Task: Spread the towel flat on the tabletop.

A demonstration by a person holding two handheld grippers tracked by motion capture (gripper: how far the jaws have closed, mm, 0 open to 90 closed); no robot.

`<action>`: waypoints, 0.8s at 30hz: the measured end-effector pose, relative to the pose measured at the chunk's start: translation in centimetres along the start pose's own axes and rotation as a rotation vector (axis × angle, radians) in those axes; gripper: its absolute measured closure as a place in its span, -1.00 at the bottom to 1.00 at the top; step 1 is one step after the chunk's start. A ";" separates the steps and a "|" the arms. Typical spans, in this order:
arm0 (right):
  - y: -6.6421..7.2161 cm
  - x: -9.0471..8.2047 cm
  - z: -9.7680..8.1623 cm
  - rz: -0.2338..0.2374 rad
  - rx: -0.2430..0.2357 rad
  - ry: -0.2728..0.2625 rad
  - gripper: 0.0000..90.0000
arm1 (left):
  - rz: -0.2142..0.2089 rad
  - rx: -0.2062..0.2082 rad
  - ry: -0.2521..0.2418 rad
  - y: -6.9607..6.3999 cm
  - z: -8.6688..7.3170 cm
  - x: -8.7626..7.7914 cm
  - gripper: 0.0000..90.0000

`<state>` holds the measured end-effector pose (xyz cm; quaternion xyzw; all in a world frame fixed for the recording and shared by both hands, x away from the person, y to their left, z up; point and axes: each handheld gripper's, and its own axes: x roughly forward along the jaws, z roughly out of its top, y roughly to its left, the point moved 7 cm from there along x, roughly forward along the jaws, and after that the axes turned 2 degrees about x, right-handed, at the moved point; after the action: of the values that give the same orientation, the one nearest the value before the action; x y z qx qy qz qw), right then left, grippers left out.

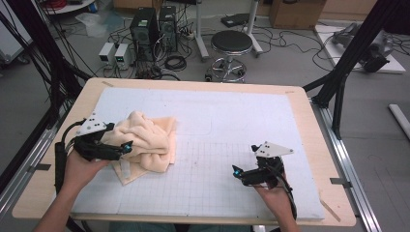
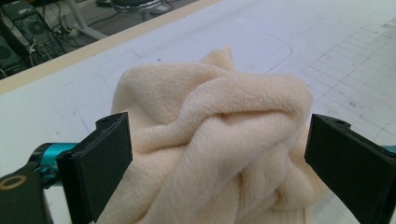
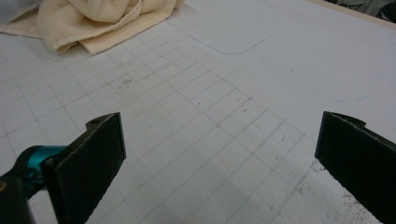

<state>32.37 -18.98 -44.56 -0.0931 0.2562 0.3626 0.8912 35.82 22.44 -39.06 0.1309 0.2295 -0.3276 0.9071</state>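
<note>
Towel (image 1: 145, 140), cream and rumpled into a heap, lies on the left part of the counter (image 1: 300, 96), on the white gridded mat (image 1: 232, 125) that covers most of the wooden top. A flat corner of it sticks out on the near side of the heap. Left claw (image 1: 126, 147) sits at the heap's left edge, held in the person's left hand (image 1: 80, 169); in the left gripper view its 2 jaws are spread wide with a thick fold of the towel (image 2: 210, 140) bulging between them, the left jaw against the cloth, the right jaw just beside it. Right claw (image 1: 237, 171) is well apart from the towel, over bare mat at the near right, held in the right hand (image 1: 275, 193). In the right gripper view its jaws stand wide apart over the grid lines, holding nothing, with the towel (image 3: 93, 21) at far left.
</note>
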 end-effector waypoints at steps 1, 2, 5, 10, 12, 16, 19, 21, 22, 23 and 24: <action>0.0 0.0 0.0 0.000 0.001 -0.001 -0.98 | -0.003 0.004 0.005 0.2 0.0 0.3 -0.77; 0.0 0.0 0.0 0.000 0.009 0.003 -0.98 | -0.005 0.008 0.011 0.4 0.0 0.7 -0.74; 0.0 0.0 0.0 0.002 0.008 0.000 -0.98 | -0.022 -0.015 0.071 0.9 -1.0 2.5 -0.73; 0.1 0.0 0.0 0.005 0.004 0.001 -0.98 | -0.053 -0.027 0.127 0.9 -1.9 4.1 -0.66; 0.1 0.0 0.0 0.007 0.004 0.001 -0.98 | -0.065 -0.034 0.132 0.9 -2.0 4.6 -0.65; 0.0 -0.1 0.0 0.009 0.009 -0.002 -0.98 | -0.112 -0.058 0.170 0.9 -2.7 5.5 -0.46; 0.1 0.0 0.0 0.012 0.008 -0.001 -0.98 | -0.120 -0.046 0.206 0.8 -3.1 5.9 -0.33; 0.1 0.0 0.0 0.010 0.007 -0.001 -0.98 | -0.117 -0.050 0.208 0.8 -3.2 6.0 -0.22; 0.1 -0.1 0.0 0.010 0.007 0.001 -0.98 | -0.116 -0.032 0.215 0.6 -3.4 6.1 -0.13; 0.1 -0.1 0.0 0.011 0.006 -0.001 -0.98 | -0.114 -0.023 0.221 0.6 -3.4 6.1 -0.07; 0.1 -0.1 0.0 0.011 0.006 -0.001 -0.98 | -0.114 -0.023 0.221 0.6 -3.4 6.1 -0.01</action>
<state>32.24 -18.96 -44.56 -0.0887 0.2575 0.3666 0.8896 39.22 20.91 -45.05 0.1424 0.3388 -0.3595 0.8578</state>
